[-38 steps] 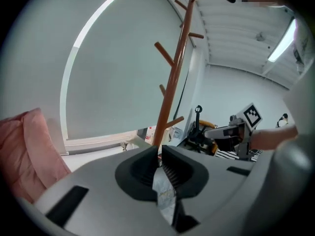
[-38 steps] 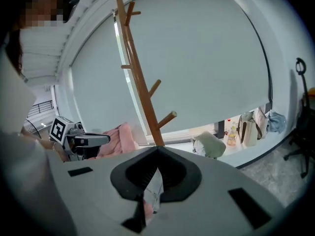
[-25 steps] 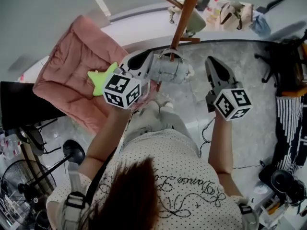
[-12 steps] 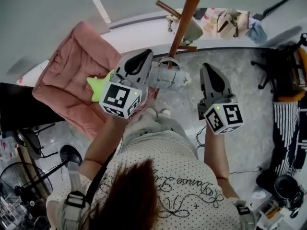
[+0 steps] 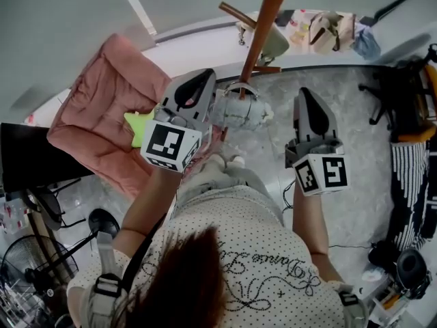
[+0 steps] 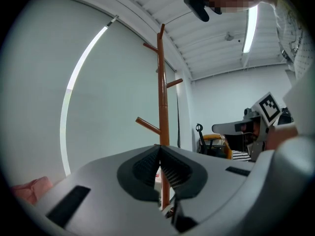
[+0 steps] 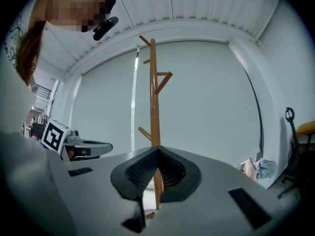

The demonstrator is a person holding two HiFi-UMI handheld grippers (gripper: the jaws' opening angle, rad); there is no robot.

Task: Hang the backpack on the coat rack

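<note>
The brown wooden coat rack point(image 5: 265, 16) stands ahead of me, its pole and pegs also showing in the left gripper view point(image 6: 161, 97) and the right gripper view point(image 7: 154, 97). A small grey backpack point(image 5: 240, 111) hangs against the pole low down, its top loop by a peg. My left gripper point(image 5: 205, 77) is held just left of the backpack, shut, with nothing between its pads point(image 6: 147, 168). My right gripper point(image 5: 304, 94) is held to the right of the backpack and apart from it, shut and empty as well point(image 7: 158, 154).
A pink padded cushion point(image 5: 95, 108) with a green star toy point(image 5: 138, 121) lies at the left. Bags point(image 5: 328, 22) sit by the far wall. An office chair point(image 5: 403, 91) stands at the right, a fan point(image 5: 31, 265) at the bottom left.
Both grippers have risen toward the head camera and rolled a little. The backpack has stayed at the pole.
</note>
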